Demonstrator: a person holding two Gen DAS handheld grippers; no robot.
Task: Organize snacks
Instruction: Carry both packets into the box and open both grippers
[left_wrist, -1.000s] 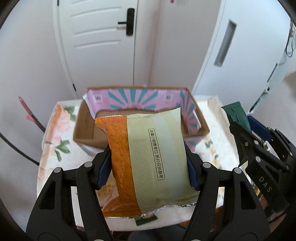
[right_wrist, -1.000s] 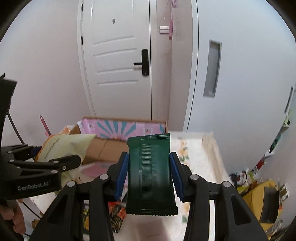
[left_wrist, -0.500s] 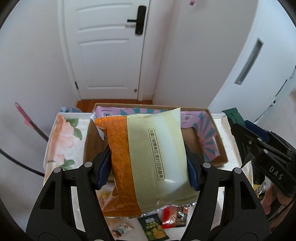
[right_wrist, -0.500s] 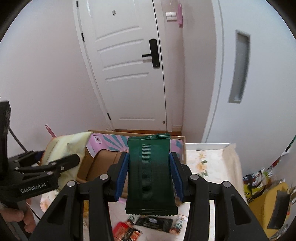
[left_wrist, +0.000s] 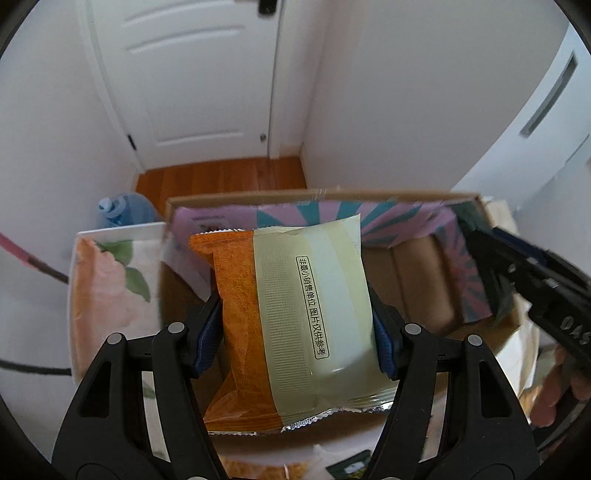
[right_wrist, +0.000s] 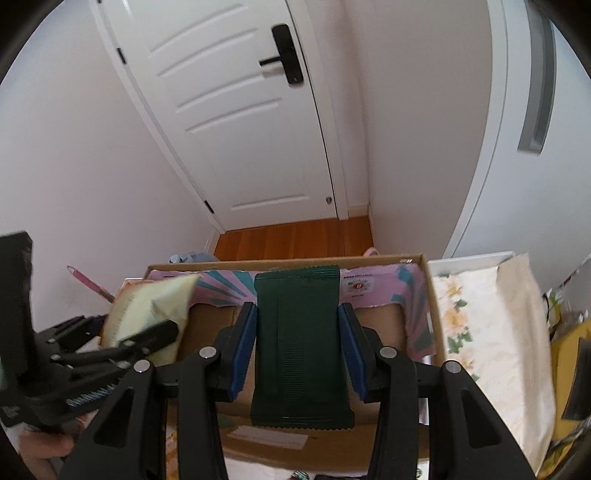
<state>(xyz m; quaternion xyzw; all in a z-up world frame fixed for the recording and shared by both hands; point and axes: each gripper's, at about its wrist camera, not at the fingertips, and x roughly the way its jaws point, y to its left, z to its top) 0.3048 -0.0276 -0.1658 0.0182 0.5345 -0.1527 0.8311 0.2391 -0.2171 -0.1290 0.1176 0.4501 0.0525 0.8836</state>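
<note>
The left tool (left_wrist: 297, 338) pinches an orange and pale-green pack (left_wrist: 295, 317) by its sides, holding it upright over the left part of the open box (left_wrist: 369, 194). The right tool (right_wrist: 297, 354) pinches a dark green pack (right_wrist: 299, 347) the same way, over the middle of the box. The box, brown inside with a pink and teal lining, sits on a bench (right_wrist: 480, 314) covered by a floral cloth. More snack packs (left_wrist: 351, 467) lie on the cloth just in front of the box.

Both wrist views close, angled down, sharing the cardboard box (left_wrist: 436, 194) (right_wrist: 430, 295)
</note>
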